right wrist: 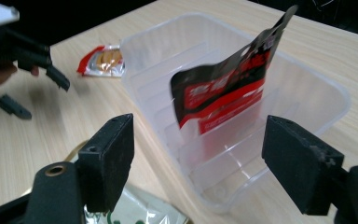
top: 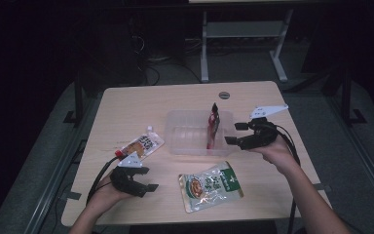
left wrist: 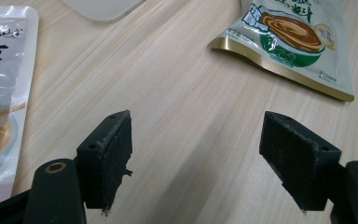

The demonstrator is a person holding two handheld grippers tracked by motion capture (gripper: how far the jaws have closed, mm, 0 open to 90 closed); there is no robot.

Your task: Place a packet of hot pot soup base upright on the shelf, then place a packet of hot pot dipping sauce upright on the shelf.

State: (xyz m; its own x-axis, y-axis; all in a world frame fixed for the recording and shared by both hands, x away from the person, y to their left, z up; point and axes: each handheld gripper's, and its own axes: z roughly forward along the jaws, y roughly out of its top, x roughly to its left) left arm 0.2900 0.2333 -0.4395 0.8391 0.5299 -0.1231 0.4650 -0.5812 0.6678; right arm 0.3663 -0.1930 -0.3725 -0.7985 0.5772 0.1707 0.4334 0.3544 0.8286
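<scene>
A clear plastic tray [top: 185, 152] sits at the table's middle. A red and black packet [top: 213, 126] stands on edge inside it, near its right wall, leaning and slightly blurred in the right gripper view [right wrist: 228, 93]. My right gripper [top: 233, 133] hovers just right of the tray, open and holding nothing, its jaws [right wrist: 198, 144] spread wide towards the packet. My left gripper [top: 150, 179] is open over bare table at the front left. A green and white pouch [top: 210, 185] lies flat to its right. An orange and white pouch [top: 142, 145] lies just beyond it.
In the left gripper view the green pouch [left wrist: 293, 42] is ahead to the right, the other pouch [left wrist: 0, 93] along the left edge, and the tray's corner [left wrist: 102, 7] at the top. A round grommet [top: 224, 95] sits near the table's far edge.
</scene>
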